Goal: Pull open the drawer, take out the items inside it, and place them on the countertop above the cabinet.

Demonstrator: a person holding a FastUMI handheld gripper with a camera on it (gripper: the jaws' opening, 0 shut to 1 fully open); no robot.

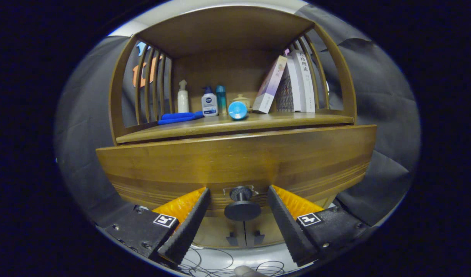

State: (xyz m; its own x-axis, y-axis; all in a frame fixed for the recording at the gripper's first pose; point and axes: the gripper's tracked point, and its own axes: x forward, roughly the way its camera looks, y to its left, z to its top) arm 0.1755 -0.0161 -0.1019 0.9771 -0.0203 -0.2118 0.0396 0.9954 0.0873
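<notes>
My claw [238, 192] spread wide, gripping nothing | drawer [235, 161] front dead ahead | its knob [242, 204] sits between my fingers, untouched | worktop [235, 125] above holds bottles, books.

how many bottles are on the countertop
3 upright: a white pump bottle by the left slats, a white bottle with a blue cap right of it, and a teal bottle next to that. The gripper is open around the drawer knob. More may be hidden.
</notes>
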